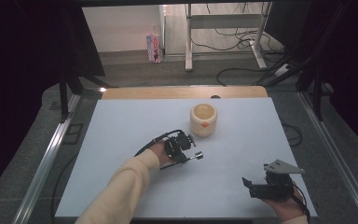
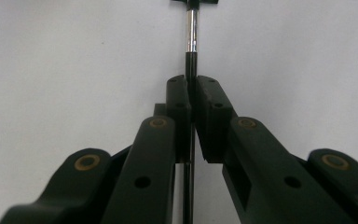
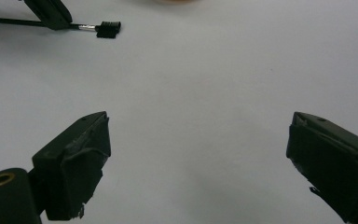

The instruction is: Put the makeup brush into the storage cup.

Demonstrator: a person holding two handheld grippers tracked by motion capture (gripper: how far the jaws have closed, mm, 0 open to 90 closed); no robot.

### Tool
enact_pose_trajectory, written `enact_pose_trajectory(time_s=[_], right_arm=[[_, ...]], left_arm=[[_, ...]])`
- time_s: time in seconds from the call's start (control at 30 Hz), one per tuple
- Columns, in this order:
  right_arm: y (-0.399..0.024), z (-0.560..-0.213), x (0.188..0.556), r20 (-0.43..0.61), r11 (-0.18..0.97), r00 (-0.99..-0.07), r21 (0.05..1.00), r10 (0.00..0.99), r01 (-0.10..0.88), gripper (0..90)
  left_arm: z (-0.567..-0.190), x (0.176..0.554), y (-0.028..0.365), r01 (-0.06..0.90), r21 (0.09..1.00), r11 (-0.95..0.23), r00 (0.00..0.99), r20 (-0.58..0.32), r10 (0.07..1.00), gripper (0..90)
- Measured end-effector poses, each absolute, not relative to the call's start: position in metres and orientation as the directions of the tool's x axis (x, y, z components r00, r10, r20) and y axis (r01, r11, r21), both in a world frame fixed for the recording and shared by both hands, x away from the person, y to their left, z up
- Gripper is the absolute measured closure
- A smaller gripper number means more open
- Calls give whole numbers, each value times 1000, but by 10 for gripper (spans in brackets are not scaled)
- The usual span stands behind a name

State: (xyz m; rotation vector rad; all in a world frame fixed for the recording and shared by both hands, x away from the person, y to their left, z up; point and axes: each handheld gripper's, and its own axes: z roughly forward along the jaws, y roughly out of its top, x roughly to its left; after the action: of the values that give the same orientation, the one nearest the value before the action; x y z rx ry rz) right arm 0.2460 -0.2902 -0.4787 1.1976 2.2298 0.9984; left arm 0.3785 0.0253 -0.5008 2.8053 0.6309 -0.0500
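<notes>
A small brush with a thin black handle, a silver ferrule and a black head (image 1: 197, 156) lies low over the white table sheet (image 1: 242, 135). My left gripper (image 1: 187, 156) is shut on its handle; in the left gripper view the pads (image 2: 205, 100) press on the handle while the brush (image 2: 192, 35) points away. A cream cup (image 1: 203, 119) with an orange mark stands upright just beyond, apart from the brush. Near the front right my right gripper (image 1: 248, 184) is open, its jaws (image 3: 198, 140) wide over bare sheet. Far off in that view are the brush (image 3: 101, 28) and the left gripper's fingers (image 3: 51, 13).
A wooden strip (image 1: 182, 92) borders the sheet's far edge. Metal rails (image 1: 51, 154) run down both sides of the table. On the floor behind are cables (image 1: 242, 39), desk legs and a small pink carton (image 1: 154, 47).
</notes>
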Motion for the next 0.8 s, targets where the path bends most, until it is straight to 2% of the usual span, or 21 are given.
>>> enact_pose_trajectory(time_s=[0.43, 0.8], right_arm=[[-290, -478, 246, -28, 370, -539, 758, 842, 538, 63], [-290, -478, 246, -32, 371, -538, 759, 842, 535, 65]], left_arm=[[-500, 376, 25, 400, 254, -881, 915, -59, 398, 862], [-484, 374, 37, 413, 316, -854, 906, -44, 422, 862]])
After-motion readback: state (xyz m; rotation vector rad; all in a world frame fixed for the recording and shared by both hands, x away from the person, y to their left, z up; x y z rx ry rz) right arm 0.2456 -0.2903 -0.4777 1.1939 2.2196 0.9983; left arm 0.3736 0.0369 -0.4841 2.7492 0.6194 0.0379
